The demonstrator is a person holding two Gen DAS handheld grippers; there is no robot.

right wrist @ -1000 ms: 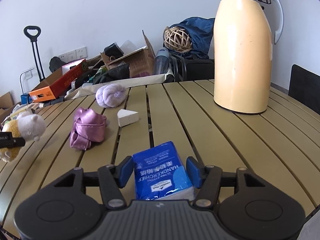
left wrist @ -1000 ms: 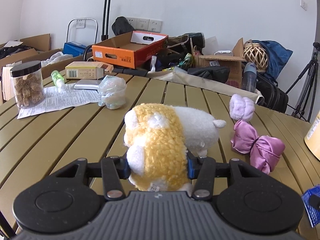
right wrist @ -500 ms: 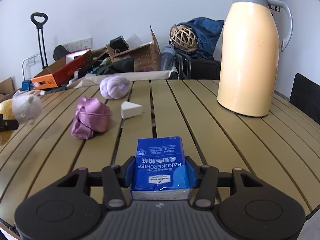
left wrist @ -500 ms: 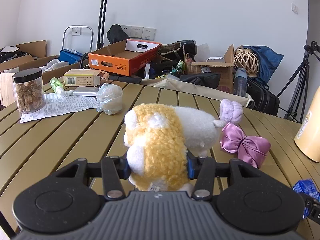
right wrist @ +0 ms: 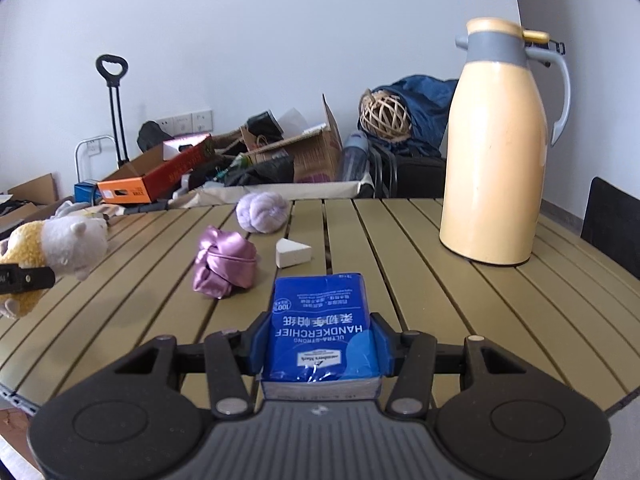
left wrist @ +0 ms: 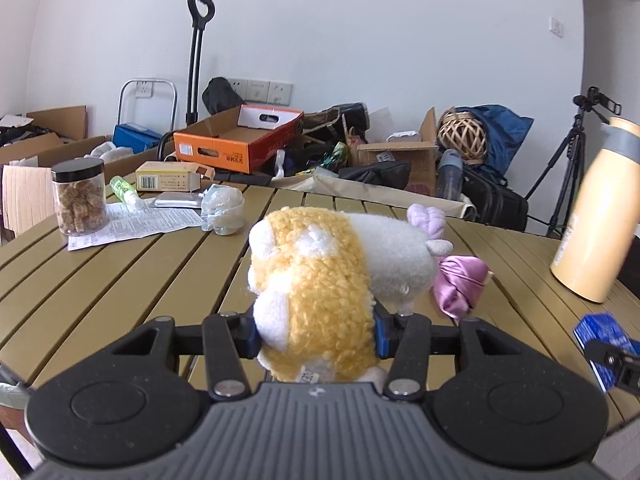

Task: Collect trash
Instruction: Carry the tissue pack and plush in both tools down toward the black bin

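My left gripper [left wrist: 315, 334] is shut on a yellow and white plush toy [left wrist: 320, 280], held just above the slatted table [left wrist: 120, 280]. From the right wrist view the same plush toy [right wrist: 52, 248] hangs at the far left. My right gripper [right wrist: 322, 344] is shut on a blue pack of handkerchief tissues [right wrist: 320, 336], its blue pads pressing both sides, lifted a little off the table. The tissue pack [left wrist: 604, 344] also shows at the right edge of the left wrist view.
On the table lie a pink satin bow [right wrist: 224, 268], a lilac scrunchie [right wrist: 262, 212], a white wedge [right wrist: 292, 253], a tall cream thermos [right wrist: 496, 160], a snack jar [left wrist: 80, 198], papers [left wrist: 132, 224] and a crumpled plastic bag [left wrist: 222, 210]. Boxes and bags crowd the floor behind.
The right gripper closed on the tissue pack and lifted it slightly. Both grippers drew back and rose a little with their loads; the plush toy now covers part of the bow and scrunchie.
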